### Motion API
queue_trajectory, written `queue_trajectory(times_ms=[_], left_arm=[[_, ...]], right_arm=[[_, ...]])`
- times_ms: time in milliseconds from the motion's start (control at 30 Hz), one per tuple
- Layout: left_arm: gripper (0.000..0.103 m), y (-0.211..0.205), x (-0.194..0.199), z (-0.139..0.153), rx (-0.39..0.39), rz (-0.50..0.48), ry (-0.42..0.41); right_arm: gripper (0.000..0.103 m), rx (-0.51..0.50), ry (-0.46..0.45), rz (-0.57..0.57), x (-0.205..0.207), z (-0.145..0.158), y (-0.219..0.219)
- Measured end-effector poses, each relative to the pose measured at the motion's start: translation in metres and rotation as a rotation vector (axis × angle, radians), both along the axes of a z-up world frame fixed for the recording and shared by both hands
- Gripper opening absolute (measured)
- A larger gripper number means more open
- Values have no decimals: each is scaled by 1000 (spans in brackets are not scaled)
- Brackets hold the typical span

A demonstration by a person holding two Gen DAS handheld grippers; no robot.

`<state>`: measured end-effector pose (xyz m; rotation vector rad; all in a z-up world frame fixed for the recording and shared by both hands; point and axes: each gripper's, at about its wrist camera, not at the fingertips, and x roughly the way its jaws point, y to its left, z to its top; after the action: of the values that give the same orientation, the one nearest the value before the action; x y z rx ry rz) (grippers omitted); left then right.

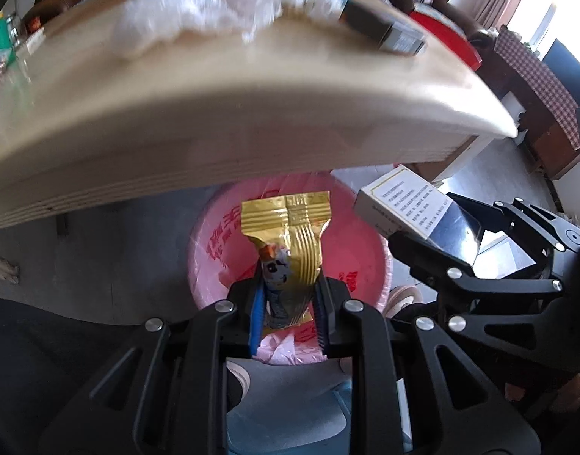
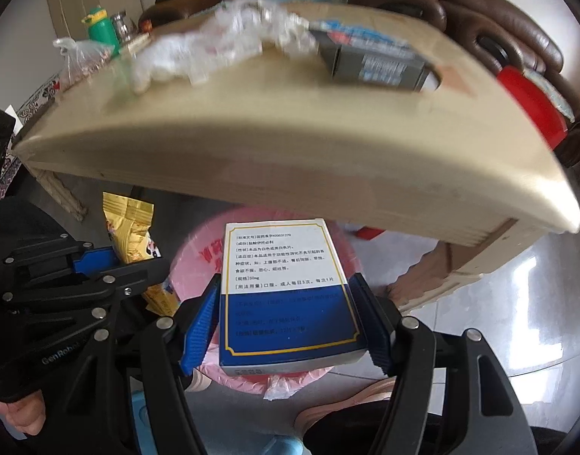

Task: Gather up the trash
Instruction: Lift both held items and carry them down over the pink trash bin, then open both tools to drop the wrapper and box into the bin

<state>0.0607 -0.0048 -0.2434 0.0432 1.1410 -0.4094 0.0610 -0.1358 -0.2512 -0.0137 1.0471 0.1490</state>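
Left tongs [image 1: 290, 303] clamp a gold wrapper [image 1: 290, 239], right tongs [image 2: 290, 318] a medicine box [image 2: 286, 288], both above the pink-lined bin [image 1: 358, 242]; release pending; plastic scraps [image 1: 214, 11] and a dark box [image 1: 381, 26] remain on the surface [image 1: 252, 113] at 12 o'clock.

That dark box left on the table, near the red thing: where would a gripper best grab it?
Across its two long sides, coming down from above. The dark box lies flat on the wooden table, its broad face up, so only the narrow width suits the jaws. The crumpled plastic beside it leaves room, as far as the blur shows.
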Motion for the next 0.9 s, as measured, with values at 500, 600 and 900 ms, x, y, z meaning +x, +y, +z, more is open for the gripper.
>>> queue_trajectory(times_ms=[500,600,900], left_arm=[[22,-2,43,-85,31,66,234],[22,-8,47,-96,20,62,276],[23,-2,51,-108,15,82,341]], right_arm=[[65,-20,180,26,40,-79,-4],[65,-20,205,43,43,-93,-3],[66,-27,211,120,46,-110,9]])
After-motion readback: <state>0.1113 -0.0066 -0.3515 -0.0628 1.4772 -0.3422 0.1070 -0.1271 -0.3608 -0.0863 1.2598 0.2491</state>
